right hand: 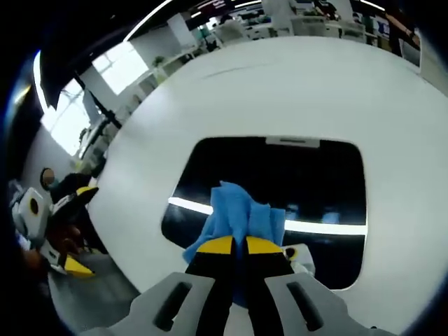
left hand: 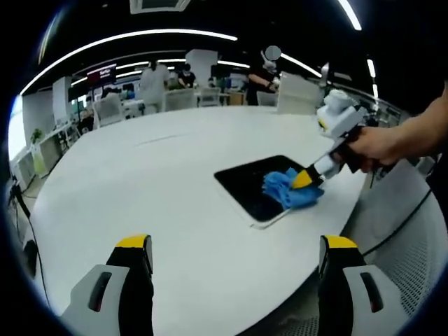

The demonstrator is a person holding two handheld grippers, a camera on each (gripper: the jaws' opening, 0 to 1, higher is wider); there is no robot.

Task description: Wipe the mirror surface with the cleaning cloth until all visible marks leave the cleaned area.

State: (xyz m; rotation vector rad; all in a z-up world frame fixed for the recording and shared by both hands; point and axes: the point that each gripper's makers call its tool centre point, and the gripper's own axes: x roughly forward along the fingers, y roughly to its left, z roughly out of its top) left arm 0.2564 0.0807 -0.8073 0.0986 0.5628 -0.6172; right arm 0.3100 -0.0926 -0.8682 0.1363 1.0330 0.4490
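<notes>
Large white round table [left hand: 161, 182], white office chairs [left hand: 180, 99] beyond its far edge at 12 o'clock, people [left hand: 153, 82] standing behind them, ceiling light strips [left hand: 133, 35], bright window [right hand: 122, 66] at 10 o'clock

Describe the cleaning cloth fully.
The cleaning cloth is bright blue, soft-looking fabric, bunched into a crumpled wad. It lies on the dark, glossy mirror, near its edge, on the white table. The right gripper pinches it between shut yellow-tipped jaws, pressing it against the mirror.
</notes>
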